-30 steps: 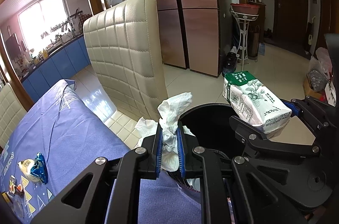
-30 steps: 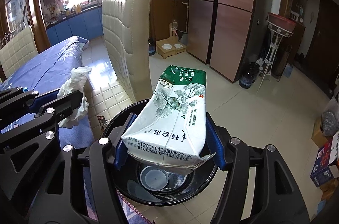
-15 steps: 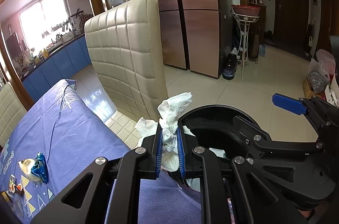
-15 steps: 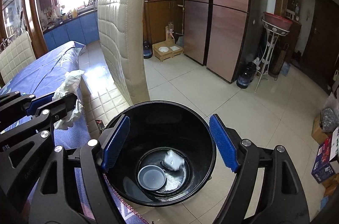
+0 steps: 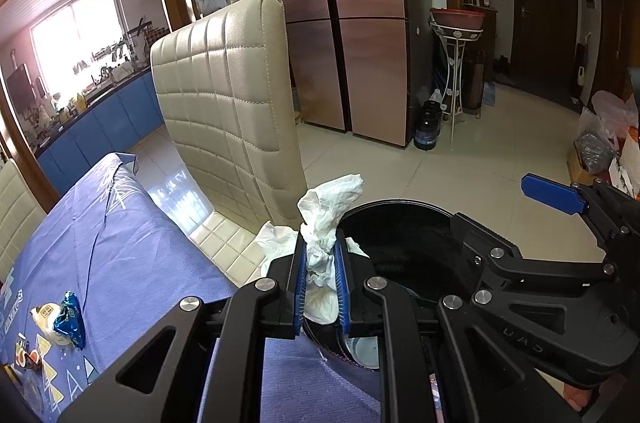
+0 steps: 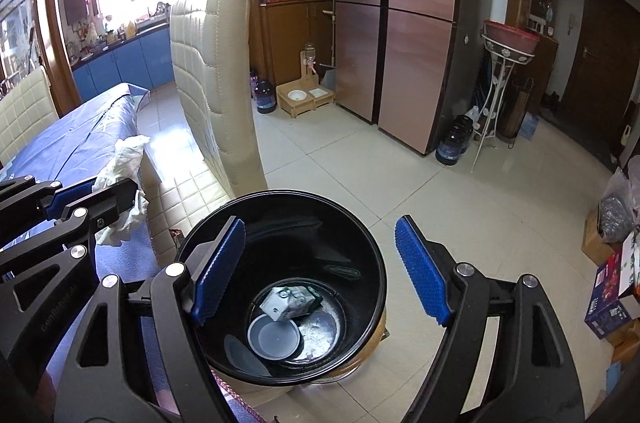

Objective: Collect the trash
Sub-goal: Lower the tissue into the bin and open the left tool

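Carton (image 6: pixel 290 305): binned, at the bottom of the black bin (image 6: pixel 372 263), lower centre. Your right hand-held gripper (image 6: pixel 320 267) has just opened, nothing between its jaws. Tissue (image 5: pixel 322 243): pinched in your left hand-held gripper (image 5: pixel 320 283), at the bin's rim. Wrapper (image 5: pixel 70 319): waits lower left on the table (image 5: pixel 132 243).

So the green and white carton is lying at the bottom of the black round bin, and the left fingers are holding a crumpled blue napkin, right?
Nearly. The green and white carton does lie at the bottom of the black round bin, but the crumpled napkin between the left fingers is white, not blue; only the pads are blue. The left wrist view shows it.
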Tool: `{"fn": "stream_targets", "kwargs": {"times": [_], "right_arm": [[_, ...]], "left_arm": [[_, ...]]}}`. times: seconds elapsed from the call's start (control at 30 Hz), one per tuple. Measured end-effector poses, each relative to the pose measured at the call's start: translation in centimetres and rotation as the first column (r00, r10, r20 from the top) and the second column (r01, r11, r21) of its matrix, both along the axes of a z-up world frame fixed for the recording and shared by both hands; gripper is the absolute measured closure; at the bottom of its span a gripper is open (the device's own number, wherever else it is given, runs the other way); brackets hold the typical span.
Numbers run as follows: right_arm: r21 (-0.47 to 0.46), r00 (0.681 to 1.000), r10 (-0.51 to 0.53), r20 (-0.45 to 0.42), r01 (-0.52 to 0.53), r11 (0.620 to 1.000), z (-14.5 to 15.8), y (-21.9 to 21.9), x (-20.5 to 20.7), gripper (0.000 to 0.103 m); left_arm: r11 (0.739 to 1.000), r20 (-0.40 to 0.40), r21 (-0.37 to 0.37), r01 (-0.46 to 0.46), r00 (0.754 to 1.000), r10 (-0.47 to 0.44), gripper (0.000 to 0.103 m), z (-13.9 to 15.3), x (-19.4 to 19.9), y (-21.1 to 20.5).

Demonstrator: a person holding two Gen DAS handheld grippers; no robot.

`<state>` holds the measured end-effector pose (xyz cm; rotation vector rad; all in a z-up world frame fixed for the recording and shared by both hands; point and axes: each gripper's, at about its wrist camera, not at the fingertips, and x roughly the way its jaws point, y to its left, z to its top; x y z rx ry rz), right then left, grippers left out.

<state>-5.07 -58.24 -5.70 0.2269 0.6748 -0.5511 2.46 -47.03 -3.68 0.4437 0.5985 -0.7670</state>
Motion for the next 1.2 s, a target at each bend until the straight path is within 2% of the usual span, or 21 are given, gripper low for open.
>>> {"fn": "stream_targets", "kwargs": {"times": [0.43,0.5,0.53,0.57,0.63,0.73,0.87,1.2], "right_arm": [[-0.007,0.998,-0.061,0.002,0.061,0.998,0.1,-1.7,-1.8,0.025],[-0.006,0.998,-0.068,0.003,0.068,0.998,0.1,-1.9,-2.1,0.025],[-0.005,0.997,-0.072,0.004,0.072,0.997,0.1,-2.0,-2.2,0.025],[-0.004,0.997,-0.076,0.004,0.076,0.997,0.1,-2.2,-2.3,0.025],[-0.003,0.997,-0.081,0.004,0.081,0.997,0.1,-2.3,-2.5,0.025],[0.0,0.996,-0.088,0.005,0.088,0.996,0.1,-2.5,-2.6,0.025],[0.004,0.996,-0.088,0.004,0.088,0.996,0.0,-2.5,-2.6,0.025],[0.005,0.997,-0.073,0.009,0.073,0.997,0.0,-1.9,-2.6,0.025]], "left_arm": [[0.999,0.017,-0.002,0.036,0.999,-0.036,0.088,0.4,-0.9,-1.5],[1.0,0.005,0.003,0.029,1.0,-0.029,0.079,0.3,-0.7,-1.6],[1.0,0.002,0.003,0.024,1.0,-0.024,0.067,0.2,-0.6,-1.6],[1.0,-0.002,0.002,0.02,1.0,-0.02,0.047,0.2,-0.5,-1.6],[1.0,-0.001,-0.006,0.014,1.0,-0.014,0.029,0.3,-0.5,-1.5],[1.0,0.019,-0.014,-0.01,1.0,0.01,0.025,0.4,-0.4,-1.4],[0.999,-0.002,-0.017,-0.029,1.0,0.029,0.021,0.4,0.1,-1.1],[0.999,0.003,-0.027,-0.036,0.999,0.036,0.02,0.9,0.1,-0.5]]}}
